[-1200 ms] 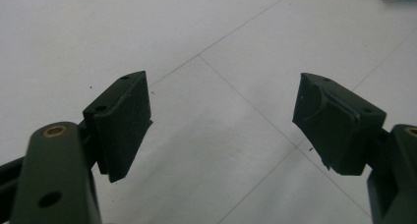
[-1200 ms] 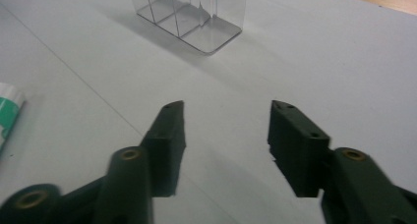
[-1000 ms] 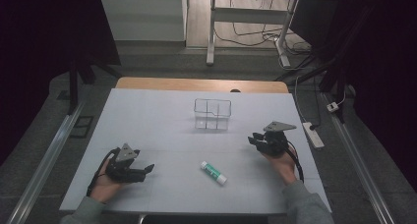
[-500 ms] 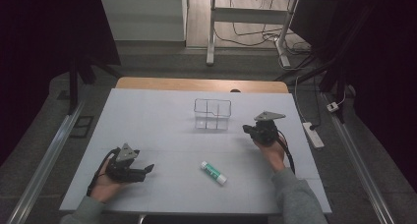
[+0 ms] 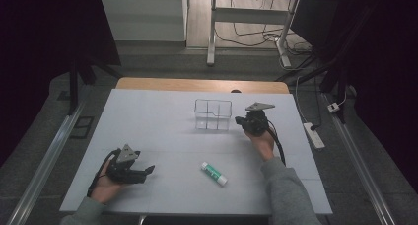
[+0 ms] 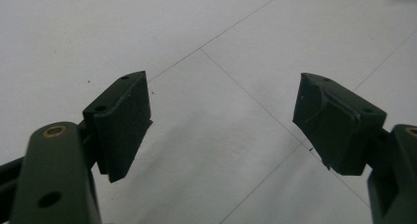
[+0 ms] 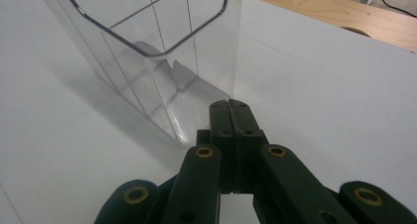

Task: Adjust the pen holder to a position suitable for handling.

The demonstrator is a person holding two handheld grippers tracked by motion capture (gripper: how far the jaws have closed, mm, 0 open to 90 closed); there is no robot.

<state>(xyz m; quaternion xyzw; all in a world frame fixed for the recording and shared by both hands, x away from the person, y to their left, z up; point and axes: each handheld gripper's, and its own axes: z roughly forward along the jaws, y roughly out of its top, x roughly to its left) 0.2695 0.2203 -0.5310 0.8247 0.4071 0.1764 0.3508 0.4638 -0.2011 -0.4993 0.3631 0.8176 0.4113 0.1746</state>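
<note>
Our right gripper has its jaws pressed together on nothing, tips just beside the clear plastic divided box at the far middle of the pale grey desk, likely to nudge it. Our left gripper rests near-left, jaws wide and empty, while the green-and-white glue stick lies near centre. Around us: dark room, cables on the floor.
</note>
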